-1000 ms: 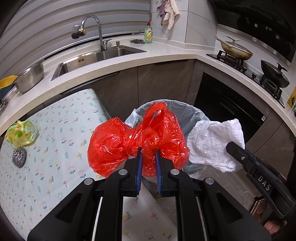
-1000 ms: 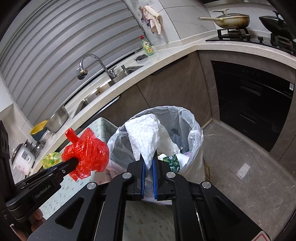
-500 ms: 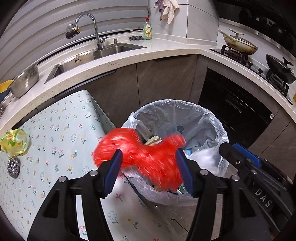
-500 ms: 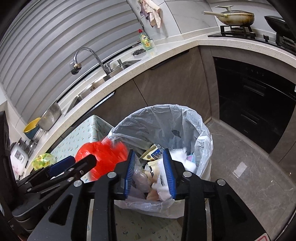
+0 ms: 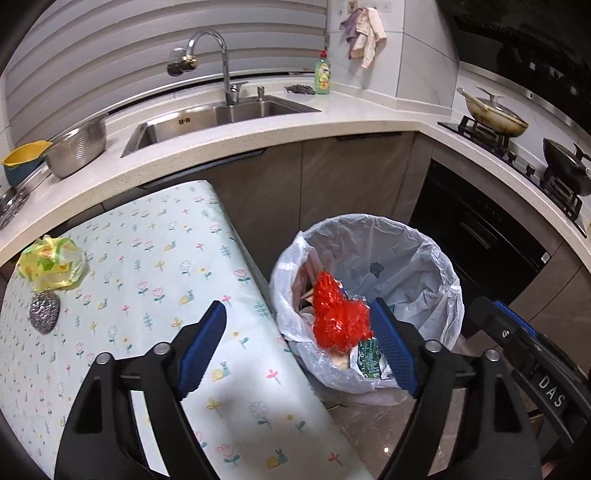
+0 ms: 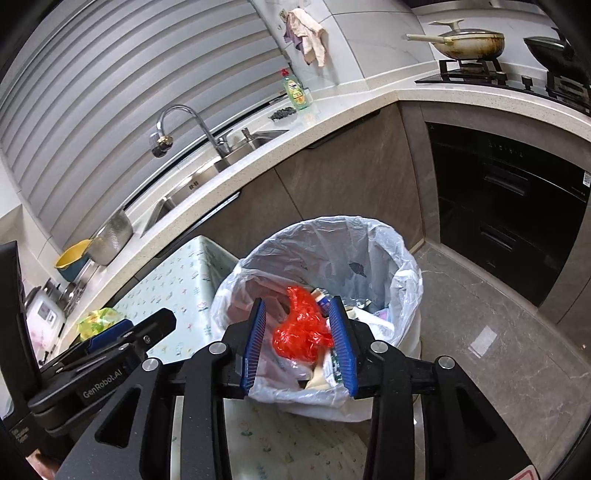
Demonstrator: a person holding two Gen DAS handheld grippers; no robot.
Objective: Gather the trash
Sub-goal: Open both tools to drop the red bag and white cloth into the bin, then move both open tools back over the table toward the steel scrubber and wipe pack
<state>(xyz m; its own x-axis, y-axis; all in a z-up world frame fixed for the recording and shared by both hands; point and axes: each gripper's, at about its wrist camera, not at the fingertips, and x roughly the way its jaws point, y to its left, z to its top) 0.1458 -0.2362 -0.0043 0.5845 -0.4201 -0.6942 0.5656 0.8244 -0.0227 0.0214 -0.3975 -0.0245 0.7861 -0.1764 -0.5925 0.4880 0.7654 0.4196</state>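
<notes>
With both grippers' fingers [image 5: 202,347] spread wide and empty above the bin [image 5: 424,236], the remaining yellow bag [image 5: 51,262] on the tabletop [image 5: 155,258], judged light, soft and crinkly, is best pinched at a bunched fold.

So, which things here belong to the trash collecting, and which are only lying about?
Belong to the job:
- trash bin
- red plastic bag, in the bin
- yellow-green wrapper, on the table
- steel scourer, possibly trash

Only lying about:
- colander
- dish soap bottle
- pan
- hanging cloth
</notes>
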